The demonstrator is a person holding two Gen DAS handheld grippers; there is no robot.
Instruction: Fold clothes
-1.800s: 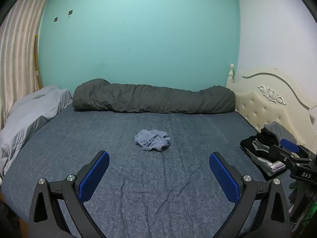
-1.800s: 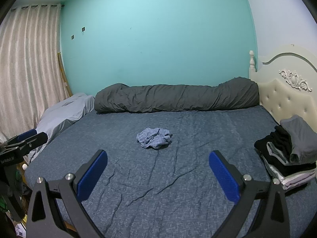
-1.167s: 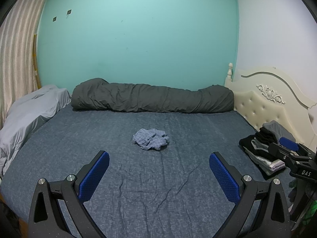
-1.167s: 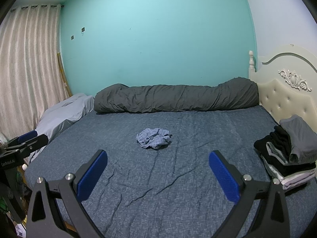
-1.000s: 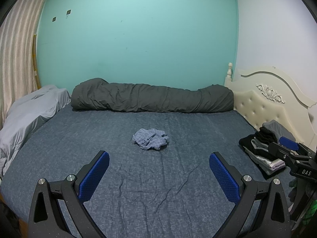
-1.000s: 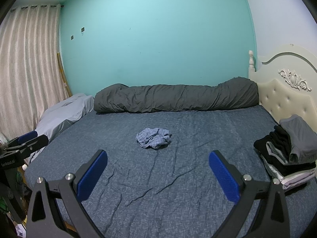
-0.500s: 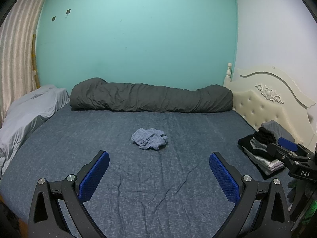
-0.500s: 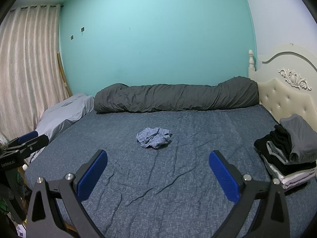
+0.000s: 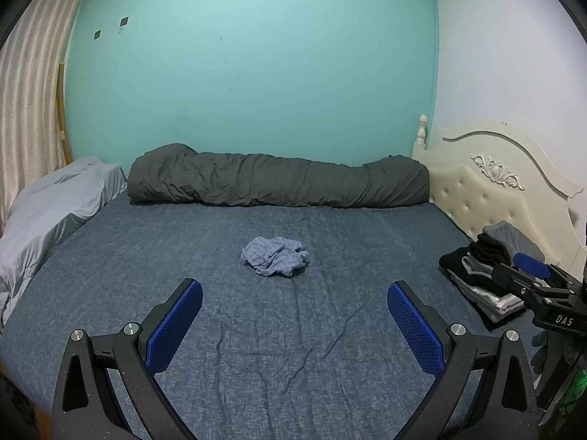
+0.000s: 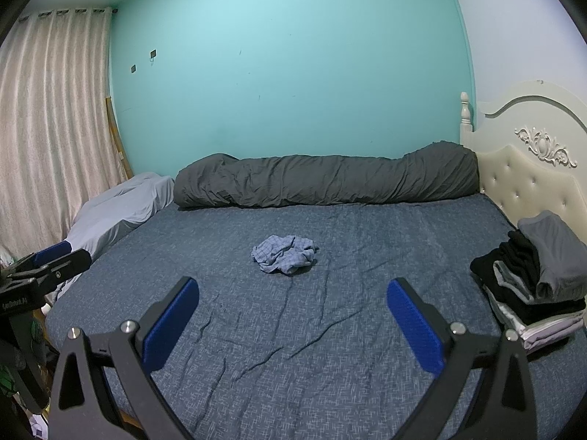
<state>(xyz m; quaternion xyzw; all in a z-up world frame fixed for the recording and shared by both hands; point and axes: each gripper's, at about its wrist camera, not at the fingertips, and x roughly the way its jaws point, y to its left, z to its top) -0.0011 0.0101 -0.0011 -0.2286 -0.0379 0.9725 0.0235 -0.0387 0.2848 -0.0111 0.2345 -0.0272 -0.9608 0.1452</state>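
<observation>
Here my left gripper (image 9: 293, 300) and right gripper (image 10: 292, 299) gape wide before the crumpled garment (image 9: 274, 261) on the bed (image 9: 293, 330); only the right view shows the curtain (image 10: 55, 128).

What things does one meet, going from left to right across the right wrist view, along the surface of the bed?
Left gripper → light grey pillow → crumpled blue garment → stack of folded clothes, all seen beyond the open fingers of the right gripper.
</observation>
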